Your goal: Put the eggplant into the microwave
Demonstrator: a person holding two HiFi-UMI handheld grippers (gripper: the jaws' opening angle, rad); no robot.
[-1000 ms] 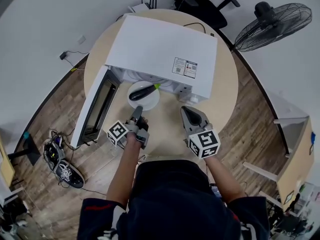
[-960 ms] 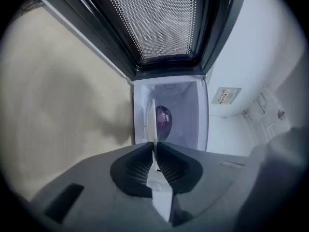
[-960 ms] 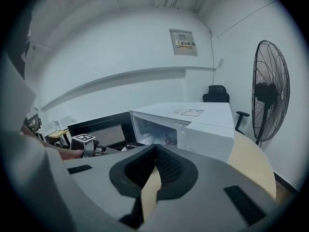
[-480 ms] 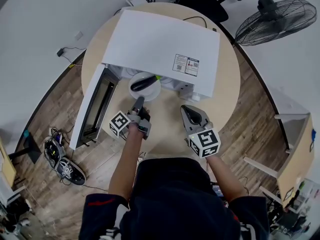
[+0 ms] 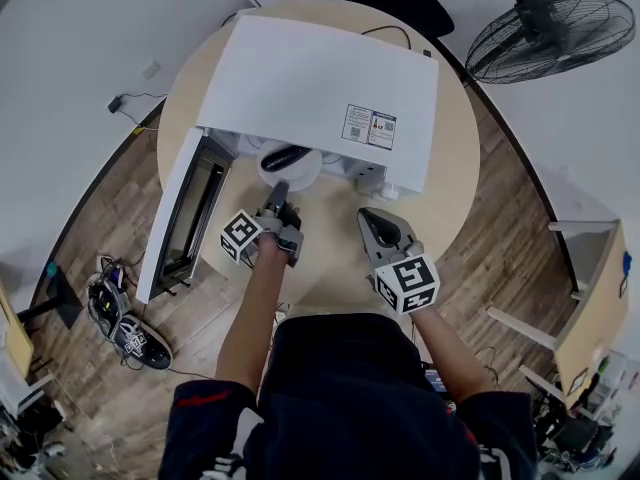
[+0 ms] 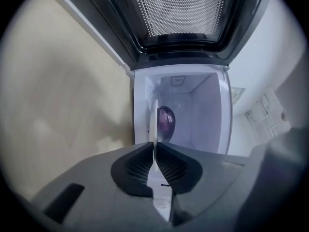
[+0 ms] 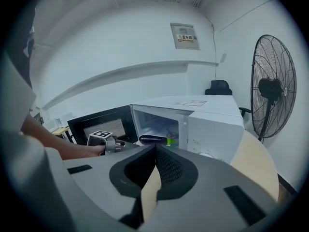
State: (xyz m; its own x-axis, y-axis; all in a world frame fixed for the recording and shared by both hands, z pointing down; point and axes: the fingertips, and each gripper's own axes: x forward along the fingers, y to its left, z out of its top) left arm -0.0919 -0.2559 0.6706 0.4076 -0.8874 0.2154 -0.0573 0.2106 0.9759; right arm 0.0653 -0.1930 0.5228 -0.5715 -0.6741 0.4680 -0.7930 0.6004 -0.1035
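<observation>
We had the left gripper (image 5: 279, 192) clamped on the round white plate (image 5: 306, 173), dark purple eggplant (image 5: 284, 157) on it half inside the white microwave (image 5: 320, 83) whose top hid the rest, right gripper (image 5: 371, 218) pinched together, empty.

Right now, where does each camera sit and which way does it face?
Head view: on the person's head, facing steeply down at microwave, left gripper, right gripper, arms.
Left gripper view: on that gripper, facing into the microwave; jaws shut on the plate.
Right gripper view: on that gripper, facing the microwave's front; jaws together.
Shared: all show the eggplant.
</observation>
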